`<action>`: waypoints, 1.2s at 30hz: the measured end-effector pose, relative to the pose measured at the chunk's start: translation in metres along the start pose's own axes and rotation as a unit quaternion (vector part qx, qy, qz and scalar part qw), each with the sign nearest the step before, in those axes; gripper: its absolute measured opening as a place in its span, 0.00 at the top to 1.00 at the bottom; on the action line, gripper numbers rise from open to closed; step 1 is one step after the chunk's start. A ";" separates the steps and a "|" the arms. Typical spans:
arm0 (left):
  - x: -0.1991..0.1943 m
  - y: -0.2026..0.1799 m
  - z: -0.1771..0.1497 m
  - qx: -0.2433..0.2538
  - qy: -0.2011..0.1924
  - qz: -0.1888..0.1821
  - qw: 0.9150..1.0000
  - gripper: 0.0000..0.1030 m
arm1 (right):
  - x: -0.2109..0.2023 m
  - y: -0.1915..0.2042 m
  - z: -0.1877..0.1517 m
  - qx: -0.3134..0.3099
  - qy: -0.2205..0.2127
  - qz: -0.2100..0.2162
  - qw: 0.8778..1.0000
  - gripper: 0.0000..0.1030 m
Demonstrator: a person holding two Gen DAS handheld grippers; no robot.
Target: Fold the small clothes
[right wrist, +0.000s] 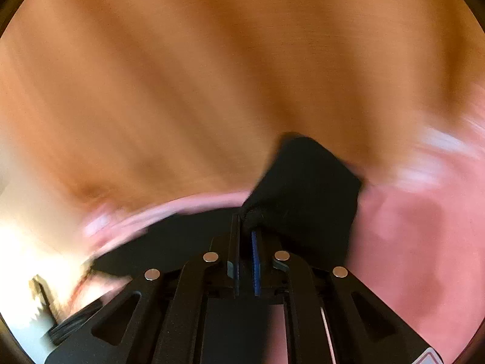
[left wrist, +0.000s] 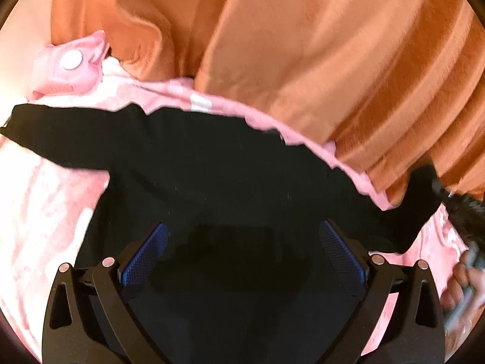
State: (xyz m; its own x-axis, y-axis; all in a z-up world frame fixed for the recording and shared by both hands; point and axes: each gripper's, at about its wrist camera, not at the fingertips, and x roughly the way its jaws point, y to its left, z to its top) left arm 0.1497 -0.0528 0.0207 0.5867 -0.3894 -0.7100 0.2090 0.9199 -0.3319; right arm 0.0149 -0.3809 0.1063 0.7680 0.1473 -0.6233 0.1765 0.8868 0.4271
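Your left tongs [left wrist: 242,251] gape over the matte black garment [left wrist: 212,166]; your right tongs [right wrist: 246,236] pinch its sleeve [right wrist: 303,182], fuzzy pink blanket [left wrist: 45,212] beneath.

Left hand-held gripper [left wrist: 242,251] wide open above black garment [left wrist: 212,176] spread on pink blanket [left wrist: 45,212]; orange fabric [left wrist: 303,45] behind; right sleeve end lifted, blurred hand [left wrist: 460,288] at right edge

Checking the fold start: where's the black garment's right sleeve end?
In the right wrist view, the sleeve end is pinched in the right gripper, lifted above the pink blanket.
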 end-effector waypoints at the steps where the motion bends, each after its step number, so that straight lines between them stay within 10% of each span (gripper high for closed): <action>1: 0.000 0.001 0.002 0.002 -0.003 -0.004 1.000 0.05 | 0.014 0.042 -0.005 -0.044 0.011 0.023 0.999 0.86; 5: 0.010 0.012 0.009 -0.003 0.012 -0.026 1.000 0.05 | 0.017 0.106 -0.018 -0.121 -0.029 -0.005 0.992 0.27; 12: 0.060 0.064 0.023 -0.090 0.052 -0.030 0.994 0.05 | 0.014 0.013 -0.051 -0.007 0.039 -0.116 0.992 0.25; 18: 0.089 0.108 0.025 -0.214 0.066 -0.048 0.973 0.05 | 0.047 -0.018 -0.068 0.020 0.096 -0.116 0.988 0.26; 24: 0.102 0.088 0.030 -0.168 0.058 -0.064 0.982 0.16 | 0.105 -0.028 -0.080 0.009 0.143 -0.113 0.983 0.26; 27: 0.118 0.079 0.032 -0.121 0.074 -0.035 0.989 0.47 | 0.121 -0.035 -0.085 0.009 0.159 -0.104 0.982 0.51; 28: 0.121 0.080 0.033 -0.113 0.069 -0.020 0.991 0.54 | 0.127 -0.035 -0.086 0.006 0.172 -0.098 0.980 0.76; 30: 0.123 0.085 0.037 -0.121 0.068 -0.019 0.990 0.95 | 0.126 -0.034 -0.084 -0.006 0.166 -0.102 0.981 0.87; 36: 0.124 0.101 0.039 -0.148 0.080 -0.054 0.984 0.98 | 0.103 -0.050 -0.067 -0.013 0.130 -0.128 0.983 0.93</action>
State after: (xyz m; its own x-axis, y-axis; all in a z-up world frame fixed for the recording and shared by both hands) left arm 0.2741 -0.0067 -0.0761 0.4384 -0.5084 -0.7411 0.0131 0.8282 -0.5603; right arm 0.0443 -0.3812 -0.0232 0.5167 0.0206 -0.8559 0.3254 0.9199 0.2186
